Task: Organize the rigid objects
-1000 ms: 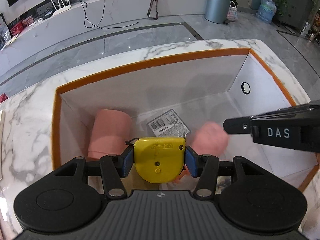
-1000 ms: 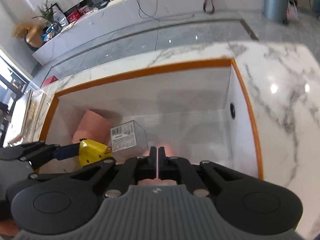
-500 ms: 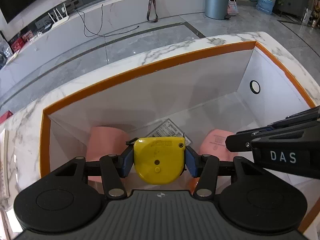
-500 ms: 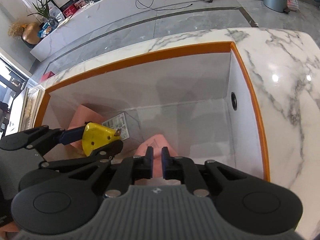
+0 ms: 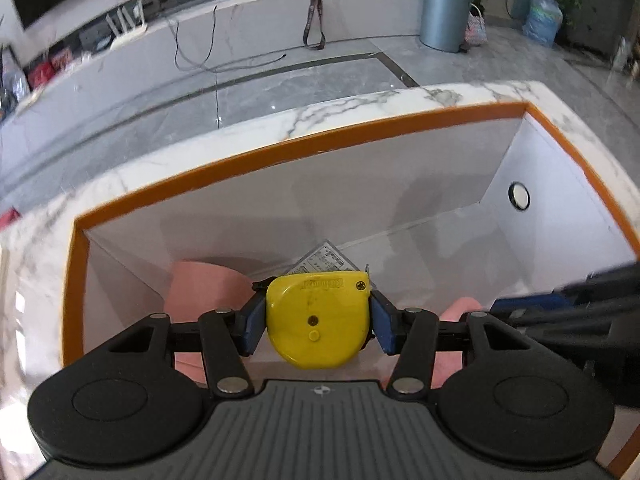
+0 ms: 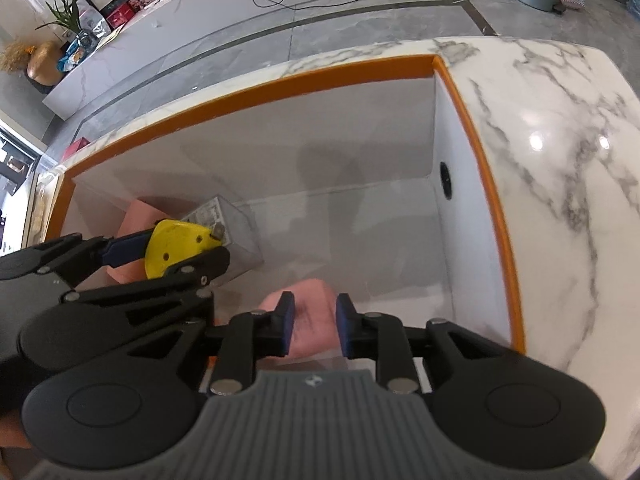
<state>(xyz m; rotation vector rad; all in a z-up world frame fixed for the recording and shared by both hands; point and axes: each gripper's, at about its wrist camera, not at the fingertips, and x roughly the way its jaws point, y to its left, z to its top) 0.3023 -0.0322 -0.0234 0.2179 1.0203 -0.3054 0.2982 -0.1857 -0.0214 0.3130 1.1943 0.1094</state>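
Observation:
My left gripper (image 5: pixel 318 322) is shut on a yellow tape measure (image 5: pixel 318 320), its blue pads pressing both sides, and holds it above the inside of a white box with an orange rim (image 5: pixel 280 156). The right wrist view shows the same tape measure (image 6: pixel 176 246) at the left. My right gripper (image 6: pixel 314 330) hangs over the box's near right part. Its jaws are opening, with nothing pressed between them. A pink packet (image 6: pixel 310 312) lies on the box floor beneath them.
A pink carton (image 5: pixel 200 284) and a clear box with a barcode label (image 5: pixel 324 258) lie at the left of the box floor. The box stands on a marble table (image 6: pixel 540 128). Its right wall has a round hole (image 5: pixel 519 196). A grey bin (image 5: pixel 446 12) stands on the far floor.
The right gripper's jaws, shut a second ago, have parted above the pink packet. The left gripper keeps its hold on the tape measure and stays over the box.

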